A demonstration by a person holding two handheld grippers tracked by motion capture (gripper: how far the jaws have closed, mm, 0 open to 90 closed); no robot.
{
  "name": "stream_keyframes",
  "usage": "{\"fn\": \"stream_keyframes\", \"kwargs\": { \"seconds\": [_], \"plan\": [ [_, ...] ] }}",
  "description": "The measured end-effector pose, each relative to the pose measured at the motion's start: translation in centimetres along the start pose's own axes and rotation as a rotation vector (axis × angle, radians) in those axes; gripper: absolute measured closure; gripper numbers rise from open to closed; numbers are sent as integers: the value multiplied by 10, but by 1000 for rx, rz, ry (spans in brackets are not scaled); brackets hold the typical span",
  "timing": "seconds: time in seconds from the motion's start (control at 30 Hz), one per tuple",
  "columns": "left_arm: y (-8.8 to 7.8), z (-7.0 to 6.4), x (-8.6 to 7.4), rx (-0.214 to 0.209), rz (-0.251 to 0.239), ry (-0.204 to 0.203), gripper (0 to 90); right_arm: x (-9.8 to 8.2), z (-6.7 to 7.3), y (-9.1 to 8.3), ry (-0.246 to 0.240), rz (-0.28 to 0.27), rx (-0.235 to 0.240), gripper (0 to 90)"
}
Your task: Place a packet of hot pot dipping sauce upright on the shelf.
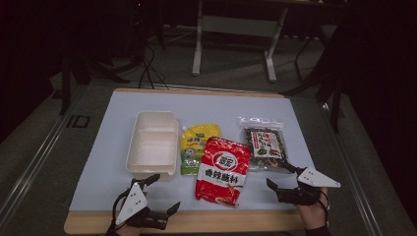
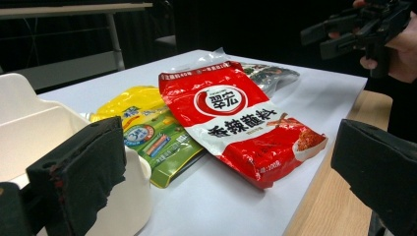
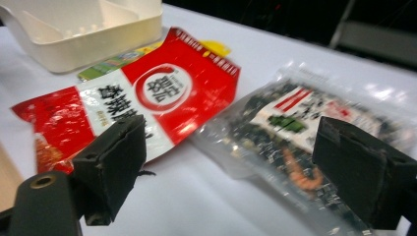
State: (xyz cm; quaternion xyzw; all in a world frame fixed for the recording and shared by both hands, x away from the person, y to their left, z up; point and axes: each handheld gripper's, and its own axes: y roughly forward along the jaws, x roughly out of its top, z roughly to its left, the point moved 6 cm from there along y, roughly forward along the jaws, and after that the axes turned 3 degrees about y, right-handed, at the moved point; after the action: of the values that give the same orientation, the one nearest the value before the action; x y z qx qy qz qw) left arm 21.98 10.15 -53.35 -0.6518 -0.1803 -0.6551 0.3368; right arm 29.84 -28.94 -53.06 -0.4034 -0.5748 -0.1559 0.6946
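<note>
Four items lie in a row on the pale blue mat. At the left is a white two-compartment box [image 1: 152,142] [image 2: 29,128] [image 3: 83,24], empty. A yellow-green pouch [image 1: 195,145] [image 2: 147,132] lies beside it, partly under a red sauce packet [image 1: 222,169] [image 2: 236,118] [image 3: 162,93]. A clear packet of dark seaweed [image 1: 264,145] [image 3: 300,128] is at the right. My left gripper [image 1: 164,194] [image 2: 228,177] is open near the front edge, just before the box. My right gripper [image 1: 281,176] [image 3: 236,172] is open, low before the seaweed packet, with nothing between its jaws.
The mat [image 1: 206,105] sits on a wooden table whose bare strip [image 1: 221,221] runs along the front edge. Beyond the table are a grey floor, cables and the metal legs of a stand [image 1: 233,44]. The other hand and its gripper [image 2: 359,24] show far off in the left gripper view.
</note>
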Motion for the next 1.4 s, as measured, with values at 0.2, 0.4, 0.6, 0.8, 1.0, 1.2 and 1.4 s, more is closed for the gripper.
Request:
{"fn": "stream_keyframes", "kwargs": {
  "seconds": [0.2,0.4,0.6,0.8,1.0,1.2,1.4],
  "plan": [
    [2,-1,2,0,-2,0,14,-6,-5,10,-3,20,-10,147],
    [4,-1,2,-1,1,-2,13,-9,-2,15,-37,42,-8,168],
    [4,-1,2,-6,4,-2,14,-1,9,11,-74,15,13,185],
    [5,-3,1,-25,5,2,14,17,22,0,-91,-23,34,201],
    [4,-6,2,-37,3,9,13,35,32,1,-94,-9,67,121],
    [5,-7,2,-43,6,13,13,56,31,2,-81,-26,101,106],
    [5,-6,1,-46,6,6,13,68,29,7,-81,-15,83,104]
  ]
}}
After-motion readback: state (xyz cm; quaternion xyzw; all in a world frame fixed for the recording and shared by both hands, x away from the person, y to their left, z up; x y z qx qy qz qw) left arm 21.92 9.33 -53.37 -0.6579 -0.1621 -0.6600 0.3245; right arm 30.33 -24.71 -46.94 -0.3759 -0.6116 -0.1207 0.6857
